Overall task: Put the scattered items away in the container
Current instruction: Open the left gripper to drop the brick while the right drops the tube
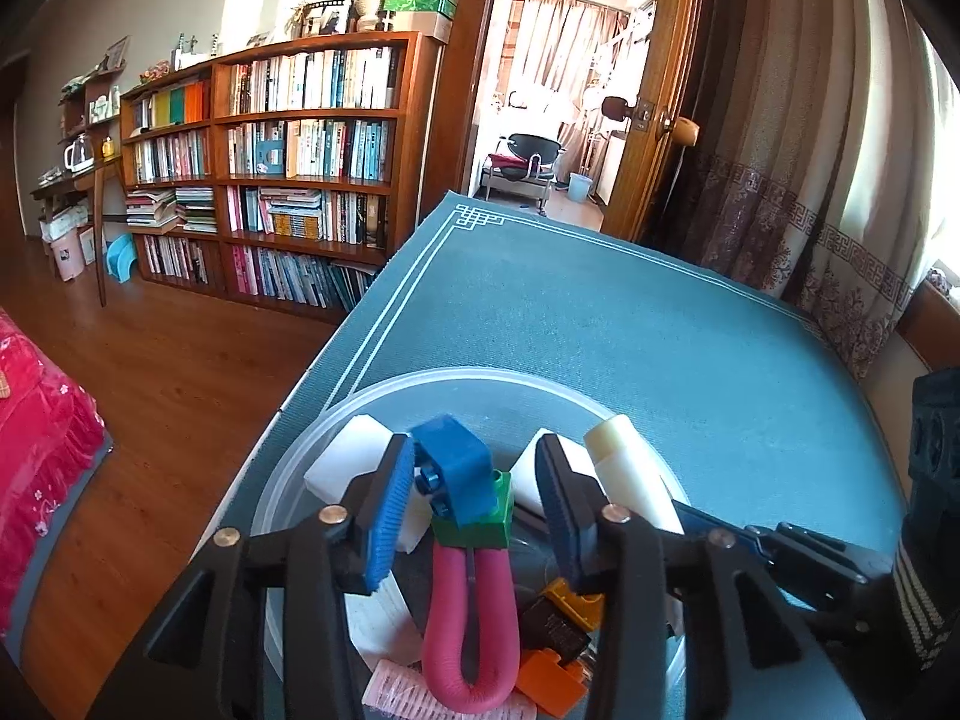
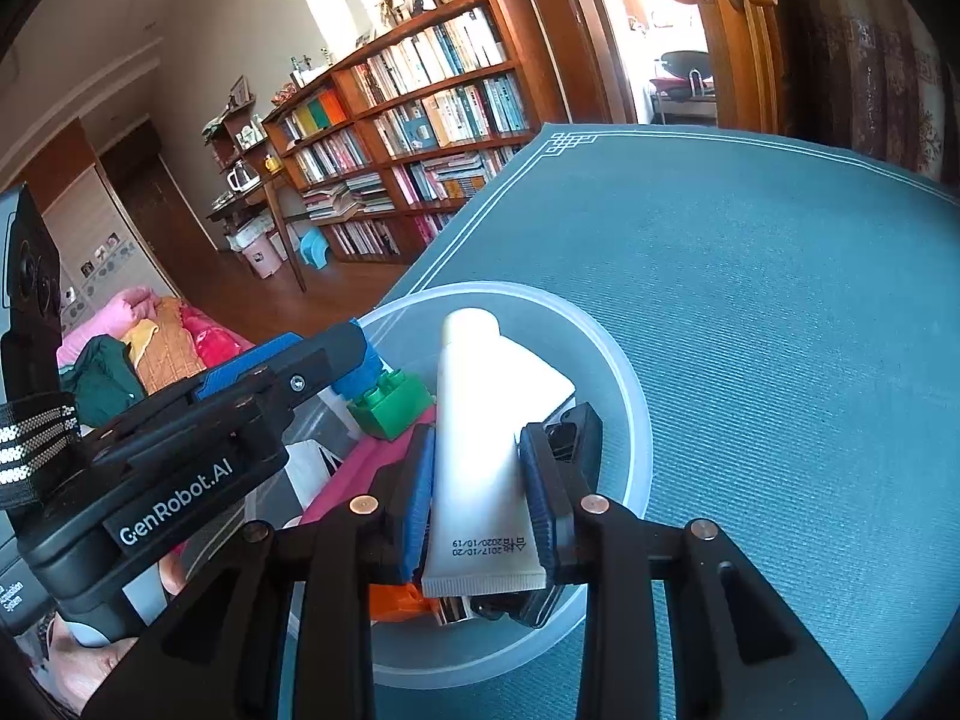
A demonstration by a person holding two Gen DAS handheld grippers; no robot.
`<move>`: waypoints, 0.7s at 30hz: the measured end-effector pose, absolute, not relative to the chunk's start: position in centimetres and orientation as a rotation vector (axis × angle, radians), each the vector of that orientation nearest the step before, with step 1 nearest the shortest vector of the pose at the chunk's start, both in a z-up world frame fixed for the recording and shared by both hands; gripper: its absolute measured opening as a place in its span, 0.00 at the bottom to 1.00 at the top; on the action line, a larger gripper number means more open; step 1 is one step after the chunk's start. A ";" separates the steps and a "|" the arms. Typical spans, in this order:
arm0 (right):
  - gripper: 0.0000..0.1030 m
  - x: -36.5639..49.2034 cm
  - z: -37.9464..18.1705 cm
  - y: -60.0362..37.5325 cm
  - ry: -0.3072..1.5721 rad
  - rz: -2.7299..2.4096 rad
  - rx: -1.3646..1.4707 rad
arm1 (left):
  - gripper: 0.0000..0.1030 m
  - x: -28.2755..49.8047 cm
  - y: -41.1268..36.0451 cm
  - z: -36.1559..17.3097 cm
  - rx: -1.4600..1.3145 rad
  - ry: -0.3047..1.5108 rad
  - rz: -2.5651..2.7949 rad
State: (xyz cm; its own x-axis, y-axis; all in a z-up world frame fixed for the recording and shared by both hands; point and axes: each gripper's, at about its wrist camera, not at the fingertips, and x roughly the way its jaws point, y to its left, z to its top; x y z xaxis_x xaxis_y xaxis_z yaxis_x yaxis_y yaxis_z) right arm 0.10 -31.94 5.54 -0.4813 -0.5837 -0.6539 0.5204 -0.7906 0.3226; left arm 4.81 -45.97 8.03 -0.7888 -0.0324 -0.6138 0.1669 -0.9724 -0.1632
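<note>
Teal cloth covers the counter [image 2: 780, 300], and near its left edge stands the translucent container [image 2: 630, 420], already heaped with things. We read this as the late part of the tidying: no loose item shows on the bare cloth in either view.

On the left, our left tool [image 1: 474, 498] hangs over the container with its pads apart. Between them sits the blue block [image 1: 456, 468] stacked on a green brick [image 1: 480, 528], touching the left pad at most, so we judge it released or about to be. Below them curls a pink foam roller [image 1: 468, 630], with orange bricks [image 1: 552, 678] and white blocks [image 1: 354, 456] around it, all inside the rim.

On the right, our right tool [image 2: 477, 492] is clamped on the white tube [image 2: 474, 450], gripping it near the crimped end, cap pointing toward the far rim. The tube hovers above the heap, over the container's right half, beside the left tool's fingers.

Next, we think, the right tool needs to lower slightly and spread its pads so the tube settles on the pile without rolling over the rim. The left tool should lift straight up to avoid dragging the blue block out.
</note>
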 end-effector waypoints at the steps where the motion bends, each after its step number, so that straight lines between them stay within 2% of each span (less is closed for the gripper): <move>1: 0.31 0.3 5.6 -31.9 -0.107 -2.258 1.034 | 0.52 4.9 -46.0 8.1 0.971 0.323 -2.856; 3: 0.31 0.3 5.9 -31.9 -0.114 -2.257 1.025 | 0.60 5.0 -46.2 8.3 0.960 0.335 -2.854; 5: 0.31 0.3 6.1 -31.9 -0.114 -2.257 1.017 | 0.73 5.1 -46.5 8.4 0.943 0.353 -2.854; 6: 0.31 0.4 6.1 -31.9 -0.114 -2.256 1.017 | 0.74 5.2 -46.6 8.5 0.937 0.358 -2.856; 17: 0.31 0.7 5.8 -30.8 -0.133 -2.257 1.042 | 0.79 4.6 -46.4 8.3 0.968 0.376 -2.879; 21: 0.31 0.8 5.6 -30.0 -0.151 -2.264 1.058 | 0.79 4.4 -46.6 7.9 1.006 0.446 -2.889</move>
